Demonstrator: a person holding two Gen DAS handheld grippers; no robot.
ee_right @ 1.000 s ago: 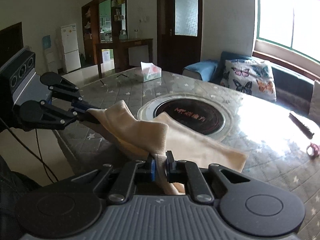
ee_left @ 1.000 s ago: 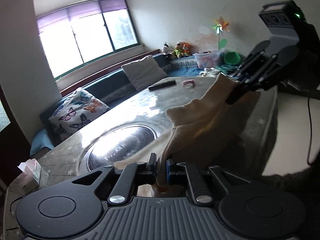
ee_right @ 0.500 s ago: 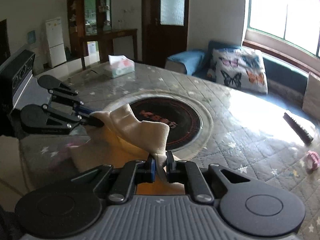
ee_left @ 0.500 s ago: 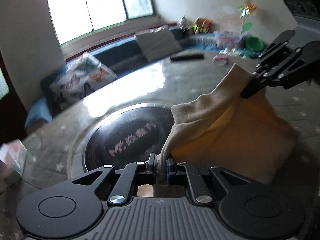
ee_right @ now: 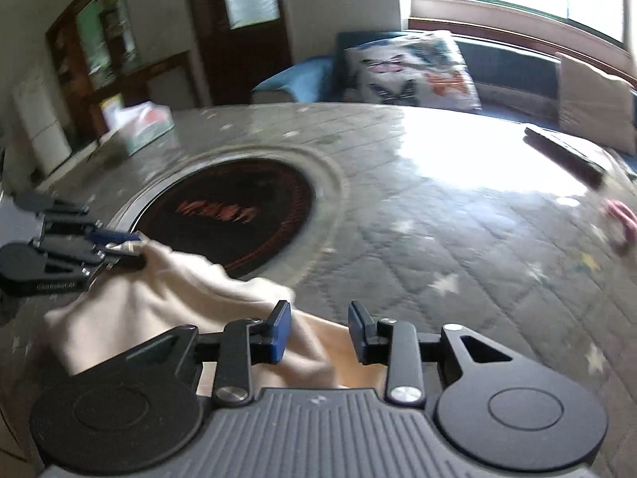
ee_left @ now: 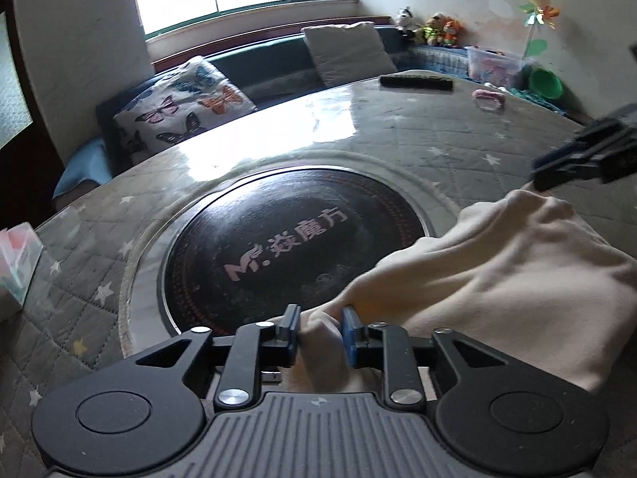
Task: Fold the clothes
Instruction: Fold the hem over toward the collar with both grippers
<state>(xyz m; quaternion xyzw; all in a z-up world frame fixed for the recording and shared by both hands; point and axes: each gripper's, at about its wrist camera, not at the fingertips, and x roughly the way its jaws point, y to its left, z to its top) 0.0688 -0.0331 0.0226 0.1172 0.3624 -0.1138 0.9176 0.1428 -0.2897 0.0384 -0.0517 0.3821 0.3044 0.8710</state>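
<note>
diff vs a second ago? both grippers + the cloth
Both grippers came down toward the table, carrying the cream cloth. Left gripper and right gripper jaws have just been opening: cloth released, folded edge still lying between them. Tissue box and remote unmoved.

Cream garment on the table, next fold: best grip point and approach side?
Grip the cream garment at its thick folded edge facing the dark round inset, one corner per hand-held gripper, coming in low from the near table edge. That edge stands raised off the quilted table cover, so fingers can likely slide under it; the rest lies flat.
</note>
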